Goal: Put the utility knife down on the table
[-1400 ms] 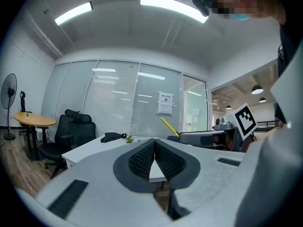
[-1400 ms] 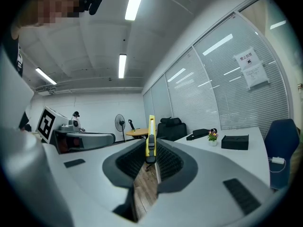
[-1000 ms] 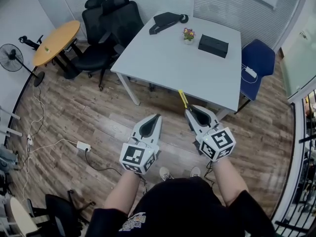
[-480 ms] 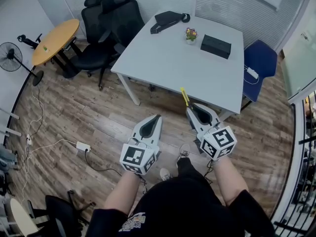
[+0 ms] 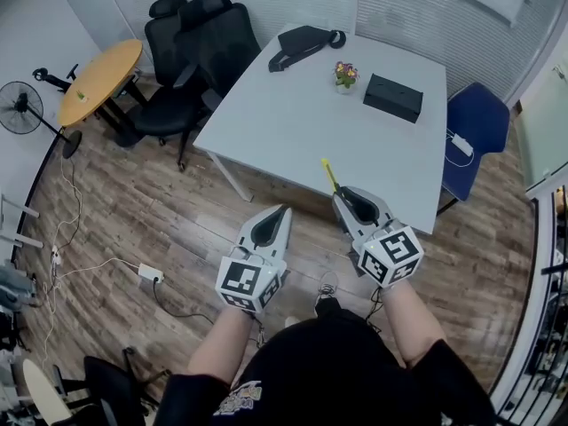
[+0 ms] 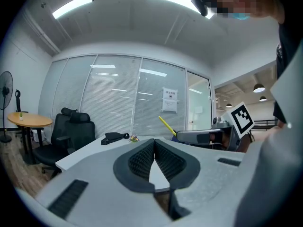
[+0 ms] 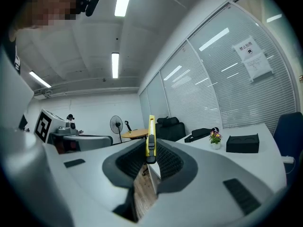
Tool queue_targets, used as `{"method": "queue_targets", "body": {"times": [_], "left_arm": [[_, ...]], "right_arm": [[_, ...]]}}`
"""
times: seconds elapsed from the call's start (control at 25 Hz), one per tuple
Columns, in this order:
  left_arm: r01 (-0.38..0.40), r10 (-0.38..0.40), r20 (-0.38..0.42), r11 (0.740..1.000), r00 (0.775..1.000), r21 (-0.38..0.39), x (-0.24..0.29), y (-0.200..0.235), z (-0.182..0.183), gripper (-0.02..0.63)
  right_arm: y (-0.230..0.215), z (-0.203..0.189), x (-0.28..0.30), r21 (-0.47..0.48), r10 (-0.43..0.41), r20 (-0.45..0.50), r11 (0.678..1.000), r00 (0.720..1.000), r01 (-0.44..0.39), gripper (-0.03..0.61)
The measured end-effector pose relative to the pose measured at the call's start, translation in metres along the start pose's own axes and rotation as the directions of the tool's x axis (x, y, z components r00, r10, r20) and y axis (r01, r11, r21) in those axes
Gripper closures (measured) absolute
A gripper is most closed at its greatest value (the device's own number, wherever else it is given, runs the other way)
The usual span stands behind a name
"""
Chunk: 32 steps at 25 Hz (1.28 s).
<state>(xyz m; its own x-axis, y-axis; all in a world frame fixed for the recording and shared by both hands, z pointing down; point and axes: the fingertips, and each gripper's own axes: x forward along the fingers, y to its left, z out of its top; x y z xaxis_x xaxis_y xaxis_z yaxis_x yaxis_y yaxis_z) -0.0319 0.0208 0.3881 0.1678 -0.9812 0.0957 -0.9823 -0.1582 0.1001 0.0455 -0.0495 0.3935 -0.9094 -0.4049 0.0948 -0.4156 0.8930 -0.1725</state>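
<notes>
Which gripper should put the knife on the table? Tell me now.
Right. The right gripper is shut on the knife, which points at the near edge of the table. The left gripper is shut and empty, short of the table.

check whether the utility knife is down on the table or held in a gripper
Held: the yellow utility knife sits clamped between the right gripper's fingers, not resting on the white table.
</notes>
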Motion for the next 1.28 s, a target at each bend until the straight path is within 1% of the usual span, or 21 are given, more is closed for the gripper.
{"method": "queue_targets", "body": {"times": [0.16,0.44,0.72,0.88,1.0,1.08,1.28], "left_arm": [[0.001,-0.001,-0.009,1.000,1.000,0.007,0.041,0.005,0.003,0.607],[-0.023,0.023,-0.005,1.000,1.000,0.010,0.089,0.014,0.007,0.607],[-0.025,0.025,-0.010,1.000,1.000,0.009,0.113,0.027,0.012,0.607],[-0.018,0.018,-0.009,1.000,1.000,0.001,0.126,0.044,0.013,0.607],[0.008,-0.008,-0.016,1.000,1.000,0.000,0.139,0.059,0.012,0.607],[0.040,-0.040,-0.021,0.999,0.999,0.002,0.149,0.068,0.011,0.607],[0.121,-0.121,-0.044,0.993,0.992,0.004,0.173,0.098,0.011,0.607]], "right_arm": [[-0.037,0.005,0.019,0.009,0.008,0.000,1.000,1.000,-0.008,0.508],[-0.085,0.013,0.039,0.021,0.021,0.001,1.000,1.000,-0.021,0.509],[-0.111,0.021,0.060,0.033,0.012,0.003,0.999,1.000,-0.012,0.508],[-0.121,0.020,0.076,0.031,-0.005,-0.003,1.000,1.000,0.005,0.509],[-0.127,0.019,0.091,0.005,-0.023,-0.008,1.000,1.000,0.023,0.509],[-0.132,0.019,0.102,-0.006,-0.043,-0.008,0.999,0.999,0.043,0.509],[-0.144,0.020,0.135,0.021,-0.112,-0.003,0.993,0.994,0.112,0.509]]}}
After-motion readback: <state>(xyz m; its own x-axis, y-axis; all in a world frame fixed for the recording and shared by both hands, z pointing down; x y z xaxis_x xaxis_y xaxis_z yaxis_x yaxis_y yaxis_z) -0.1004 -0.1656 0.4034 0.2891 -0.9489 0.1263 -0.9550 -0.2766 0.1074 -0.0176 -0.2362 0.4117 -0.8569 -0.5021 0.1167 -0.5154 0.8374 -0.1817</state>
